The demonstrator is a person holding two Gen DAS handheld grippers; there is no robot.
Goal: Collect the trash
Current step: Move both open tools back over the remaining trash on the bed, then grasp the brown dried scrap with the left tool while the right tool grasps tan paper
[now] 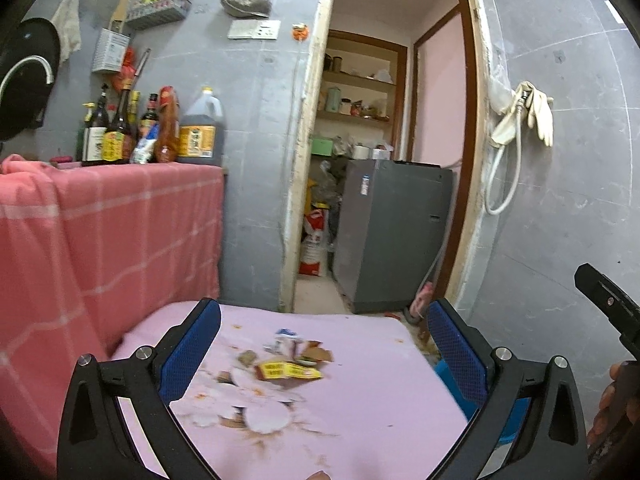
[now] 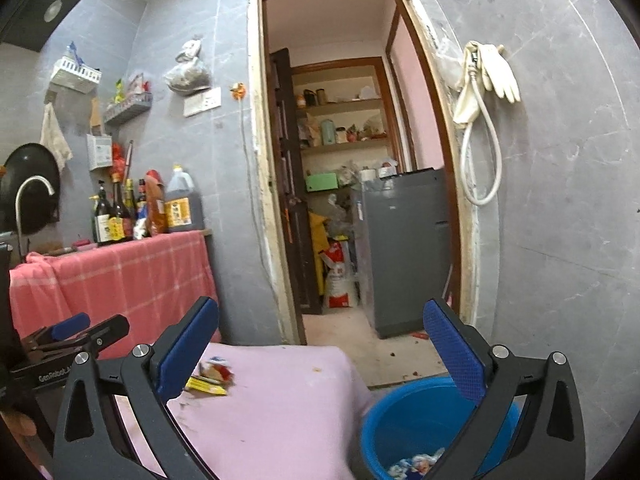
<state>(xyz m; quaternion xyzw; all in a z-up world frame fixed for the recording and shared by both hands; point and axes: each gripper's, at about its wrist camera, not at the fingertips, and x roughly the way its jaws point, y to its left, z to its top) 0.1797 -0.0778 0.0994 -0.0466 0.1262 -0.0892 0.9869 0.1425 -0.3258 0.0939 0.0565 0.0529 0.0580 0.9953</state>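
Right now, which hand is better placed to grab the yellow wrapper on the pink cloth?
Left. The left gripper, fingers open and empty, frames the yellow wrapper straight ahead. The right gripper sees it off to one side, nearer the blue bucket.

One blue bucket (image 2: pixel 404 420), one pink-covered table (image 1: pixel 360 380), one yellow wrapper (image 1: pixel 289 370) among scraps too blurred to count. One big oil jug (image 1: pixel 199 128), several dark bottles (image 1: pixel 106 128), number unclear. One grey appliance (image 1: pixel 390 236), two grippers.
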